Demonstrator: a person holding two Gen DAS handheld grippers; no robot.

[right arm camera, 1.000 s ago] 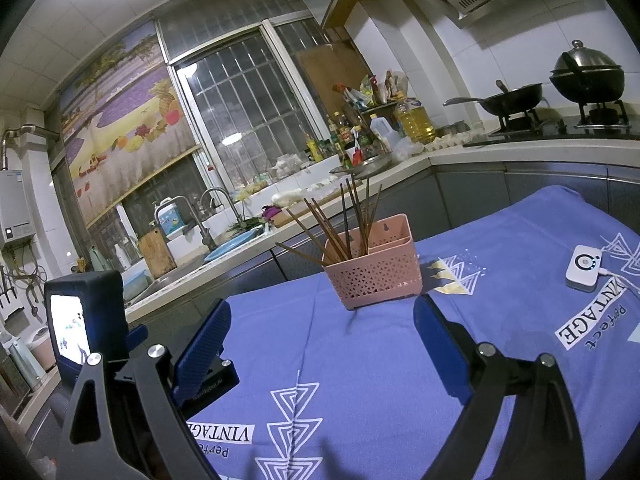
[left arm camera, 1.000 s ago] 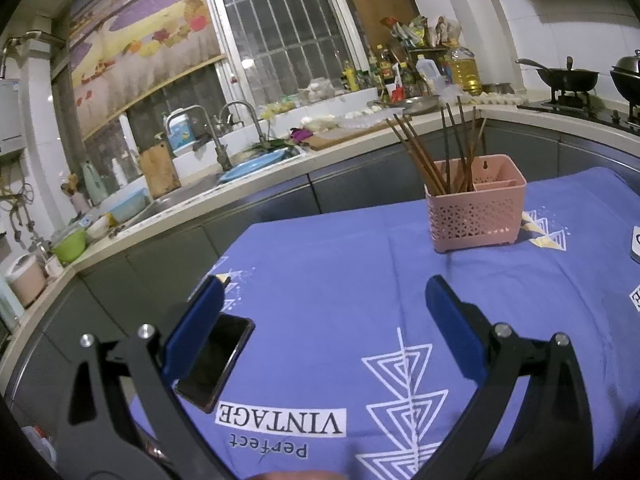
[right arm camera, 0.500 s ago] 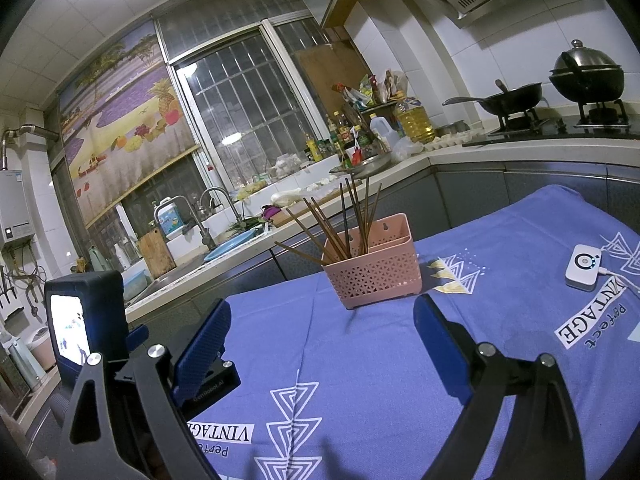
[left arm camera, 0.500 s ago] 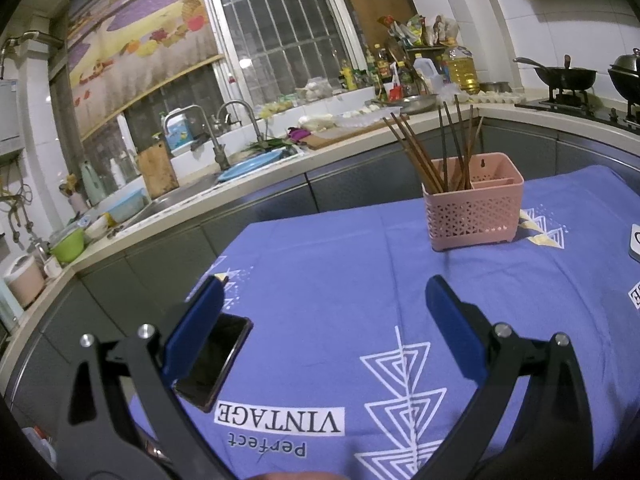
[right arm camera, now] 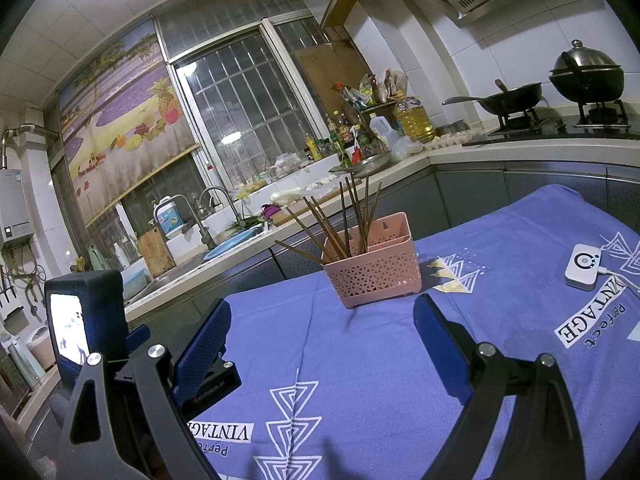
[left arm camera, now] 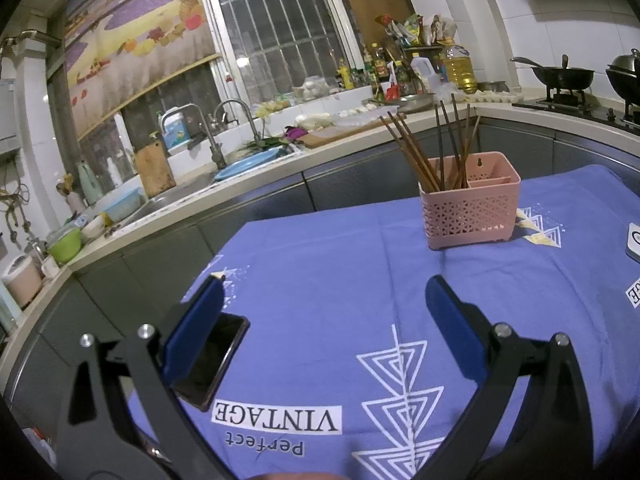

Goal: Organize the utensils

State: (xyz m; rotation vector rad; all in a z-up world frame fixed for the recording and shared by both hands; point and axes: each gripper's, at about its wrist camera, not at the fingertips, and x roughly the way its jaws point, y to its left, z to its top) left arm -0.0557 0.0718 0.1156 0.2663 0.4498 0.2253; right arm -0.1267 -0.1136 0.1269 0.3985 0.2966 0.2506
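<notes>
A pink perforated utensil basket [left arm camera: 472, 210] stands on the blue tablecloth [left arm camera: 340, 280] at the far side of the table, and it shows in the right wrist view [right arm camera: 374, 270] too. Several brown chopsticks [left arm camera: 416, 152] stand in its left compartment, fanned out; they also show in the right wrist view [right arm camera: 340, 224]. The right compartment looks empty. My left gripper [left arm camera: 324, 314] is open and empty, low over the cloth, well short of the basket. My right gripper [right arm camera: 322, 340] is open and empty, also short of the basket.
A black phone [left arm camera: 212, 360] lies on the cloth by my left gripper's left finger. A white device with a cable [right arm camera: 584, 266] lies at the right. The left gripper's body with a lit screen [right arm camera: 84, 320] is at the right wrist view's left. A kitchen counter [left arm camera: 240, 200] runs behind.
Both views have shifted only slightly; the basket sits a little lower and nearer in the left wrist view. Both grippers stay open and empty.
</notes>
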